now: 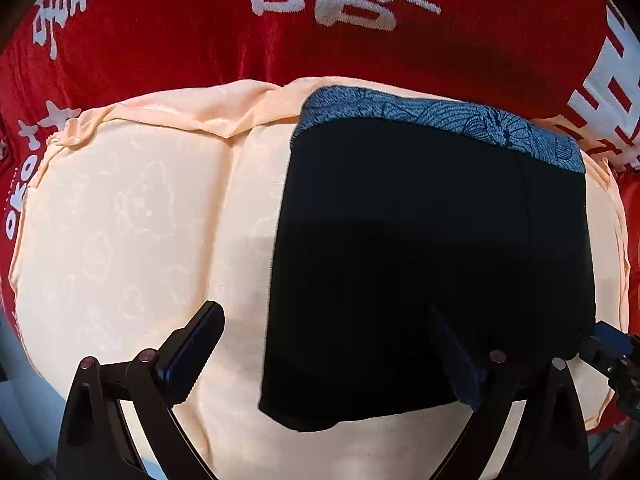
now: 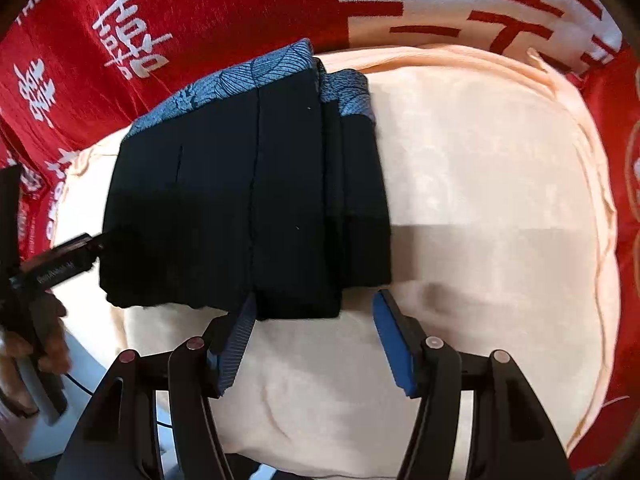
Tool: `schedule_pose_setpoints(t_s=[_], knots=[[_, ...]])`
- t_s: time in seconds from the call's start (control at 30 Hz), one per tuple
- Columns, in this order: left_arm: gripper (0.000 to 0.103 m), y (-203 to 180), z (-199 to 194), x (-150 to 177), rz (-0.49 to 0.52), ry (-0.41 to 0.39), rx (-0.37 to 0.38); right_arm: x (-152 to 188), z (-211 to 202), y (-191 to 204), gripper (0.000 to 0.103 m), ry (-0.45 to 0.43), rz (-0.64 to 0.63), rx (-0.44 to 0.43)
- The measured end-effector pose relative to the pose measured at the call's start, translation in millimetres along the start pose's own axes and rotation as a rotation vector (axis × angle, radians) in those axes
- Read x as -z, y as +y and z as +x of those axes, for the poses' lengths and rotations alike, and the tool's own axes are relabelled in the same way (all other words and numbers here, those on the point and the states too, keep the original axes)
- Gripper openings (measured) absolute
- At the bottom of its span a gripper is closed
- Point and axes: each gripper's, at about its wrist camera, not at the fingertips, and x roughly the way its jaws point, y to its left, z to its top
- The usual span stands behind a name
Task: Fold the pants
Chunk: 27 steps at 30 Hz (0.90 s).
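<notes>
On the peach cushion (image 1: 132,216), seen from the left wrist, the folded black pants (image 1: 420,240) lie flat; the left gripper (image 1: 328,344) hovers wide open, holding nothing. From the right wrist, the right gripper (image 2: 314,312) gapes empty at the pants' (image 2: 248,200) near edge, over the red cloth (image 2: 200,8).

Bare peach cushion (image 2: 480,208) lies open right of the folded black pants (image 2: 248,200); the left hand-held gripper (image 2: 80,254) crowds their left edge.

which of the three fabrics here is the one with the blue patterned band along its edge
The black pants, folded on top of the peach cloth. The peach cloth has only faint bear outlines, and the red blanket beneath carries white characters instead.
</notes>
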Motion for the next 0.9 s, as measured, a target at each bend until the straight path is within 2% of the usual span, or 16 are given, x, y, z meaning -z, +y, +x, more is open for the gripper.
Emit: schedule_pose_setpoints(t_s=[0.13, 0.23, 0.4, 0.67, 0.9], knots=[[0.099, 8.0, -2.5, -2.4, 0.006, 0.001, 0.002, 0.6, -4.8, -11.7, 0.066, 0.0, 0.072, -0.006], [0.099, 12.9, -2.7, -2.9, 0.001, 0.004, 0.006, -0.4, -8.2, -21.1, 0.073, -0.017, 0.118, -0.011], [0.099, 17.5, -0.1, -4.4, -0.014, 0.011, 0.009, -5.1, -8.6, -35.0, 0.075, -0.004, 0.182, -0.042], [0.099, 17.9, 7.6, -14.7, -0.007, 0.019, 0.012, -16.1, -1.9, -40.8, 0.075, 0.027, 0.191, -0.091], [0.099, 26.5, 12.1, -25.9, -0.03, 0.032, 0.082, -29.0, 3.4, -42.3, 0.075, 0.023, 0.171, -0.116]])
